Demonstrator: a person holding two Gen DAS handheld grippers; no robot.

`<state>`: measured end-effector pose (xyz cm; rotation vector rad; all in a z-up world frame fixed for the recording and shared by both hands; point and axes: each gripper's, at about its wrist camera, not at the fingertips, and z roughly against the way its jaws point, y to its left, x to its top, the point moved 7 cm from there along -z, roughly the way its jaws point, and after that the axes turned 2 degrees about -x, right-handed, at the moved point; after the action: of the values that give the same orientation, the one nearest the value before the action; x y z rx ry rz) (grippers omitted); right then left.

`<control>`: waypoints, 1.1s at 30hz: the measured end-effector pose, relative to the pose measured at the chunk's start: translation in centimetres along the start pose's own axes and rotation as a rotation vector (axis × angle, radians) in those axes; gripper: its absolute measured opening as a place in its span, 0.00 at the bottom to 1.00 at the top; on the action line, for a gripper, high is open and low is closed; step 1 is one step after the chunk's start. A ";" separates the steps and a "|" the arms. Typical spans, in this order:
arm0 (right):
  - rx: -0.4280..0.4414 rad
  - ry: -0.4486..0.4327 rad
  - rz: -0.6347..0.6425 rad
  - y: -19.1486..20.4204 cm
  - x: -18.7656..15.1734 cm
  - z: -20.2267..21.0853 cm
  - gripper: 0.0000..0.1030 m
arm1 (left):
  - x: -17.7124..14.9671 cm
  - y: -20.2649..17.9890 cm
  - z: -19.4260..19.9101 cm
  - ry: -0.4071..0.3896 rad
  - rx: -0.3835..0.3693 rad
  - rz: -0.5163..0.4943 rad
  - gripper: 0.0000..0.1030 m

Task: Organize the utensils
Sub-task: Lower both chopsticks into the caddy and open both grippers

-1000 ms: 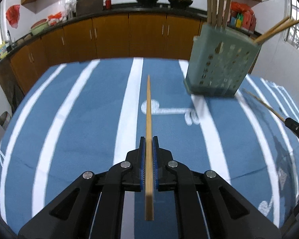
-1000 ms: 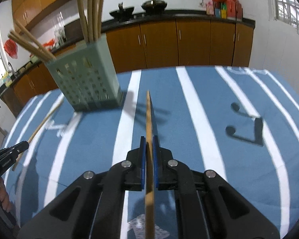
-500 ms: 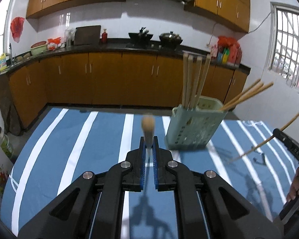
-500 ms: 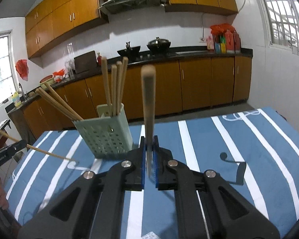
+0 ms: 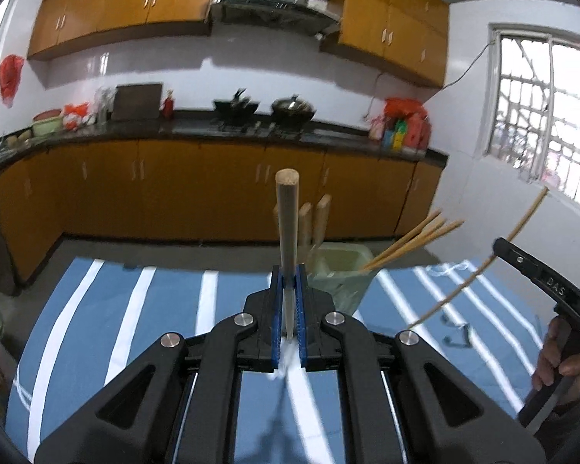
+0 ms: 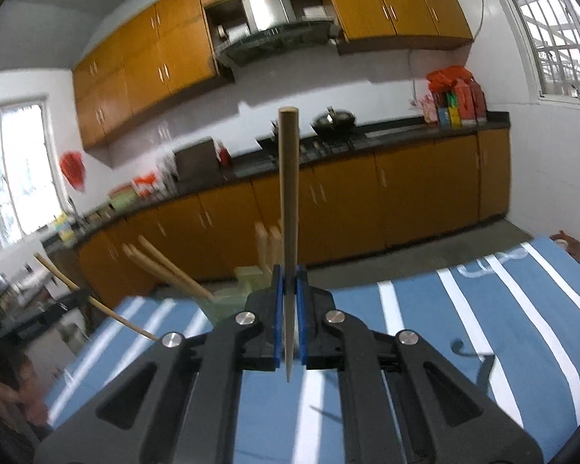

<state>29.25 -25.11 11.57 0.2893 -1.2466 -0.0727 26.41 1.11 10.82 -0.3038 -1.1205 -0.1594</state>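
Observation:
My left gripper (image 5: 289,270) is shut on a wooden chopstick (image 5: 287,228) that points up toward the camera. My right gripper (image 6: 289,270) is shut on another wooden chopstick (image 6: 289,208), also held upright. The pale green perforated utensil holder (image 5: 340,276) stands on the blue striped table beyond both grippers, with several chopsticks in it; it shows partly hidden in the right wrist view (image 6: 236,290). In the left wrist view the right gripper (image 5: 529,266) holds its chopstick (image 5: 483,266) at the right. In the right wrist view the left gripper's chopstick (image 6: 96,301) shows at the left.
The table carries a blue cloth with white stripes (image 5: 135,328). Kitchen cabinets (image 5: 174,189) and a counter with woks run behind it. A window (image 5: 541,123) is at the right. A person's hand (image 5: 560,359) holds the right gripper.
Both grippers have lifted and tilted up, each with its chopstick, from low over the table to well above it. The holder now sits lower and farther in both views.

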 end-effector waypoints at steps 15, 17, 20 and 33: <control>0.001 -0.165 0.051 3.3 5.3 -4.5 0.07 | 5.4 -2.3 -3.5 -0.123 -0.017 0.029 0.07; -0.002 -0.135 0.066 3.4 4.5 -6.1 0.07 | 4.9 -2.3 -4.1 -0.109 -0.005 0.024 0.07; -0.005 -0.100 0.078 3.5 3.5 -7.8 0.07 | 4.2 -2.4 -4.8 -0.090 0.003 0.018 0.07; -0.002 -0.063 0.099 4.5 2.3 -9.4 0.14 | 3.6 -2.3 -6.4 -0.065 -0.009 0.050 0.13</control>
<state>38.37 -19.59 12.19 0.2249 -1.3216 0.0021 32.84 -3.05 11.90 -0.3471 -1.1754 -0.1110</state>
